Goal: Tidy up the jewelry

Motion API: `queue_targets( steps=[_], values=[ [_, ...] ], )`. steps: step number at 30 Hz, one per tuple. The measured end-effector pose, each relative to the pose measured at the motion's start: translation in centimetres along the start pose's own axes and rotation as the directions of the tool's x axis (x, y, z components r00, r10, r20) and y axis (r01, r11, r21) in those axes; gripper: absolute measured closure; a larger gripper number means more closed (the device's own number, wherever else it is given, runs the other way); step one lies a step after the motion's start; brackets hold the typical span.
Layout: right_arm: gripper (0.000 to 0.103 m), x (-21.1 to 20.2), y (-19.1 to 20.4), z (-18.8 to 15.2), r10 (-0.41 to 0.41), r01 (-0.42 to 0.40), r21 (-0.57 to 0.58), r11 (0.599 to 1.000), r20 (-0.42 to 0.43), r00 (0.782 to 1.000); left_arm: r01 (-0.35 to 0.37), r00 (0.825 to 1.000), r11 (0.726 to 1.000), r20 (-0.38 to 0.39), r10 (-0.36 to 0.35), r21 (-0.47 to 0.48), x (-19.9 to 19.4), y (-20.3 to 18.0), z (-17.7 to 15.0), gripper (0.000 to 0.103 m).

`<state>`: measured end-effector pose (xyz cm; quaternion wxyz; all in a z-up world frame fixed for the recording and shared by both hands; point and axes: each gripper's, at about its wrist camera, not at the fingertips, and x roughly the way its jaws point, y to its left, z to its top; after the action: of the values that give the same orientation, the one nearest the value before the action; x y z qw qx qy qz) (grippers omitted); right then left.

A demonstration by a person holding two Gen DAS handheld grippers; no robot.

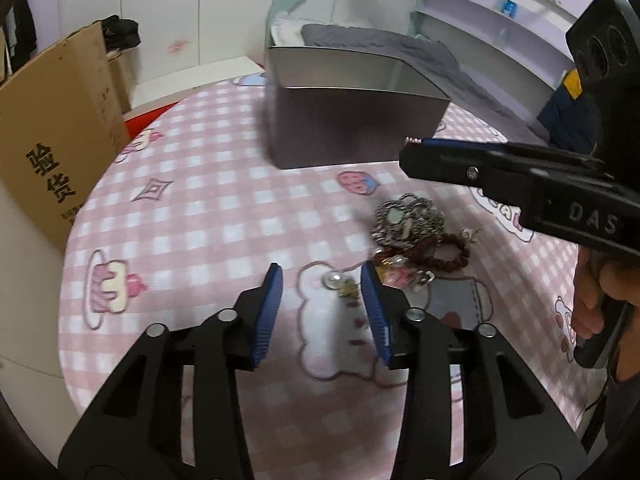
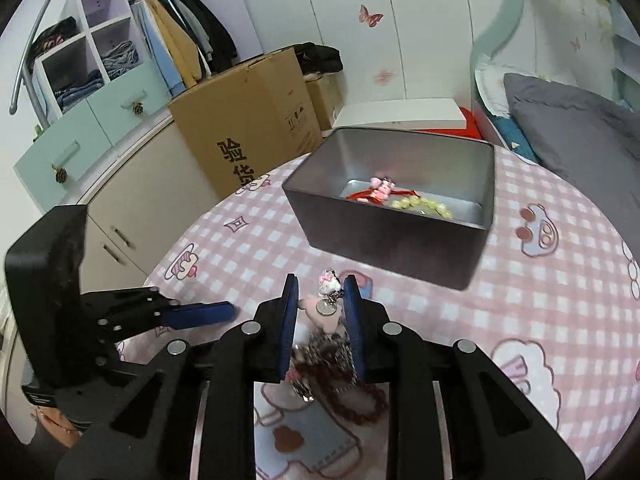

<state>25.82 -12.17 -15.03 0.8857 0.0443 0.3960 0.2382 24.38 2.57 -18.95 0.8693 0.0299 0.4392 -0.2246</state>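
R hand-held gripper [image 2: 320,312] grips kitty charm [image 2: 329,286] near tin [image 2: 384,236].

Behind the table, a brown cardboard box [image 2: 248,120] with black printed characters; further left, a wardrobe [image 2: 120,40] with hanging clothes; at right, a grey pillow [image 2: 568,128].

"DAS" on the right gripper [image 1: 412,148], "验货" in black on the cardboard box [image 1: 52,152] at far left.

We see a pink-and-white checked tablecloth [image 1: 208,216] with cartoon prints, a grey metal tin [image 2: 384,236], blue gripper pads [image 1: 268,312], and a brown cardboard box [image 2: 248,120].
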Motion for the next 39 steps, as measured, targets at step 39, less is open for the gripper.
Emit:
queue_targets(
  steps=[39],
  values=[
    [0.082, 0.1, -4.1, 6.2, -0.001, 0.0, 0.026, 1.0, 0.046, 0.999, 0.095, 0.992, 0.995, 0.082, -0.091, -0.036, 0.7, 0.0, 11.4, 0.093]
  ],
)
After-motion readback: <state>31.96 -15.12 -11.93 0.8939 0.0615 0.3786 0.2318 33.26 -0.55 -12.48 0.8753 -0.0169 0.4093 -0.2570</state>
